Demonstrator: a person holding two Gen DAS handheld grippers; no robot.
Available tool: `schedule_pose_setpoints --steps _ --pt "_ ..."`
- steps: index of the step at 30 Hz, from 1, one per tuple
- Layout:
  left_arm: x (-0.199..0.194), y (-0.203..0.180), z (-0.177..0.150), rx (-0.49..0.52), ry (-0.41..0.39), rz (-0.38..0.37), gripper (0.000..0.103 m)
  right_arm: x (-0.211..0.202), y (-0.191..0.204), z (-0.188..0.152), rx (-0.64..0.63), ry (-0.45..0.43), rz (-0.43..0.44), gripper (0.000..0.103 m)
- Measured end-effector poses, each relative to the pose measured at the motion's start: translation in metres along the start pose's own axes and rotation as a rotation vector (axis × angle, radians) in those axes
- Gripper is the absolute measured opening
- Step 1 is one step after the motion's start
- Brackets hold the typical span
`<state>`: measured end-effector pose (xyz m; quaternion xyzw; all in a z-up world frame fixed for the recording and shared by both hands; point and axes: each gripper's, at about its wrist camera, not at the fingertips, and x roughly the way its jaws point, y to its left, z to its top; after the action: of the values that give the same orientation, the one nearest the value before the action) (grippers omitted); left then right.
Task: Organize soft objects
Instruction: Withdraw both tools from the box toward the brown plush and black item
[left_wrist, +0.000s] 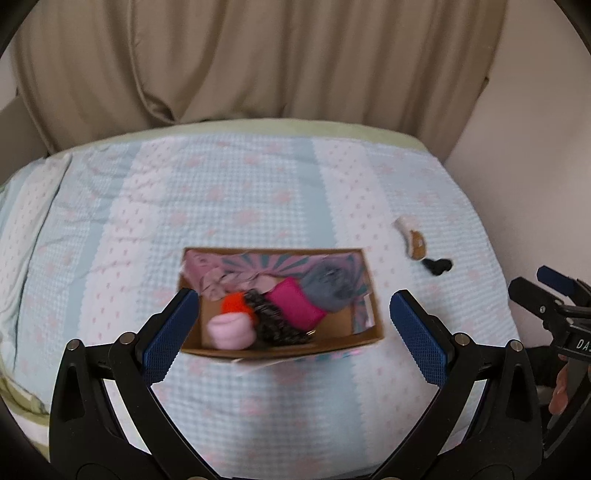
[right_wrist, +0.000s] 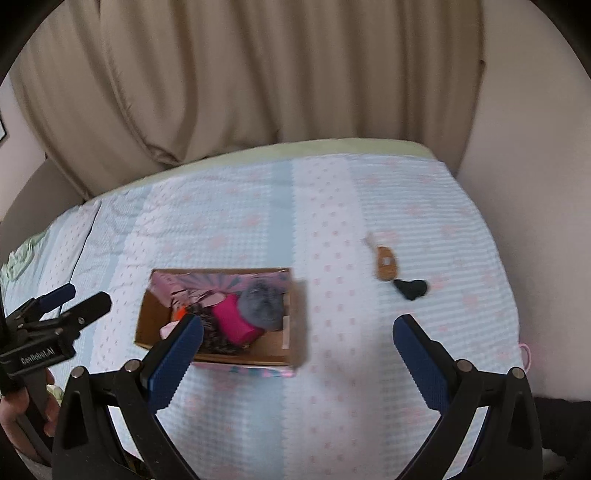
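Beige pleated curtain (left_wrist: 258, 62) across the whole upper frame; below it a bed under a pale blue waffle-textured bedspread with pink motifs (left_wrist: 258, 192), filling the middle of both views; at centre of the left wrist view, lower left of centre in the right wrist view, an open brown cardboard box (left_wrist: 373, 295), already packed with a grey bundle (left_wrist: 328, 288), a magenta roll (left_wrist: 295, 306), a dark patterned piece (left_wrist: 273, 321), a pale pink roll (left_wrist: 231, 330) and an orange ball (left_wrist: 236, 304); loose on the bedspread at right of centre, well apart from the box, a tan-and-white sock-like piece (right_wrist: 386, 264) and, just beside it, a small black bundle (right_wrist: 410, 288).

Left tool (left_wrist: 293, 332) spread wide, empty, hovering over the box; right tool (right_wrist: 297, 354) likewise apart and empty, between box and loose pieces.

Likely next: fetching the two stragglers. Risks: pinching bedspread along with a small limp piece; grabbing both neighbours at once; a weak hold dropping one short of the box; blurred frames suggesting fast motion, so an overshoot or a knock to the box.
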<state>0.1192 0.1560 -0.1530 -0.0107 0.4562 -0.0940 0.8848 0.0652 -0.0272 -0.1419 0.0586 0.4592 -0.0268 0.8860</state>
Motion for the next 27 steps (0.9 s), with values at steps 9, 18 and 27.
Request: schedule_pose_setpoints --steps 9,18,27 --pt "0.008 -0.110 0.016 0.003 -0.023 -0.015 0.103 -0.013 -0.103 0.007 -0.024 -0.008 0.015 0.103" --pt "0.069 -0.210 0.042 0.001 0.047 -0.069 0.103 0.023 -0.182 0.021 -0.048 0.031 0.042 0.103" --pt "0.184 -0.269 0.058 0.077 0.174 -0.079 0.103 0.105 -0.228 0.019 -0.027 0.083 0.084 0.102"
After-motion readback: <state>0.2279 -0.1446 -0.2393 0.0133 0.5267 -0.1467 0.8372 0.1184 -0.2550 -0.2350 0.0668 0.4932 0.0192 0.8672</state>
